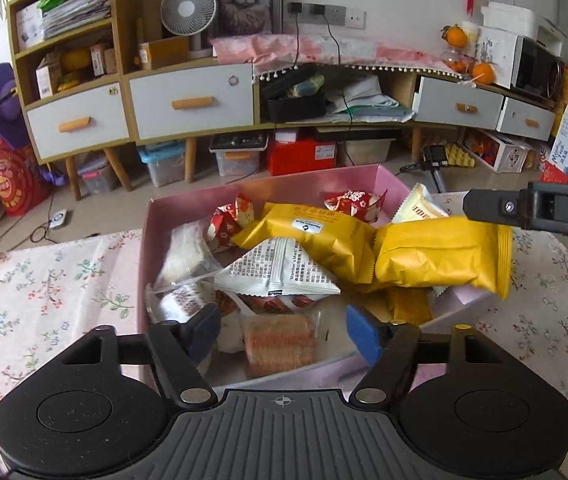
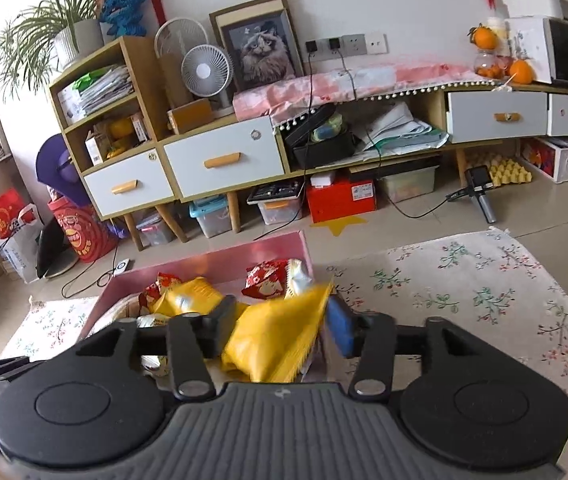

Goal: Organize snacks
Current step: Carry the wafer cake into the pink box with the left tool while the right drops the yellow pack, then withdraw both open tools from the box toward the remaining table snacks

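A pink box on the floral tablecloth holds several snack packets: yellow, white, red and a wafer pack. My left gripper is open and empty above the box's near edge. In the right wrist view a yellow packet lies between the fingers of my right gripper, whose jaws stand apart with the packet loose between them, over the box. The same packet shows in the left view at the box's right rim, with the right gripper's finger above it.
The floral cloth covers the table around the box. Behind stands a long cabinet with drawers, a fan, a cat picture and storage bins beneath. Cables lie on the floor.
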`<state>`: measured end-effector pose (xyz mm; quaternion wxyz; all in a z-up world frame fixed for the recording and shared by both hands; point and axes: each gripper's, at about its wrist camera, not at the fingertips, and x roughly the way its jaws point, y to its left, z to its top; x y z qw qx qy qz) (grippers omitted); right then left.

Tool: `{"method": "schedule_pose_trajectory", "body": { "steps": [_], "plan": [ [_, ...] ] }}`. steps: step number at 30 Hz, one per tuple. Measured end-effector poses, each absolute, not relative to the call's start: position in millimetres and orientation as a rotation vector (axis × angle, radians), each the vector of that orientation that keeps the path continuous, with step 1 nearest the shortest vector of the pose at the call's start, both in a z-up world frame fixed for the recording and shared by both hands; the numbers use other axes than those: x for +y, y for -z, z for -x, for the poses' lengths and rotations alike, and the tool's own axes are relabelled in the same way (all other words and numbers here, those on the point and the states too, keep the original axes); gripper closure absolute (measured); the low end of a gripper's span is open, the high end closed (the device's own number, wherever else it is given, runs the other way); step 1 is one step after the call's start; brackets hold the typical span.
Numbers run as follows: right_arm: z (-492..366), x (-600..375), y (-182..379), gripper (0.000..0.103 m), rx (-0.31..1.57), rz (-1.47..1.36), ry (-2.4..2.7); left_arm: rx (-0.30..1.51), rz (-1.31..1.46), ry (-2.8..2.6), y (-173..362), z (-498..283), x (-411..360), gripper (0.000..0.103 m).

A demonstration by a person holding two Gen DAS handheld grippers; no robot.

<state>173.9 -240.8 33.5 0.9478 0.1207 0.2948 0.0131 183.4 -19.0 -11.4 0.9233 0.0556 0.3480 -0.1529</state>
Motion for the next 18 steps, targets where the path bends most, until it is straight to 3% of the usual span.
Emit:
{"method": "schedule_pose_trajectory", "body": {
  "steps": [11,18],
  "plan": [
    [-154.3,-246.3,-46.2,0.022,0.620,-0.221,-0.027,0.725,-0.096,0.321,-2.3,-147.4,-10.1,0.011],
    [-138.6,-248.6,-49.5,0.011,0.651,-0.206,-0.015,0.748,-0.101,0.320,-2.9,-119.6,-5.9,0.007]
  ]
}}
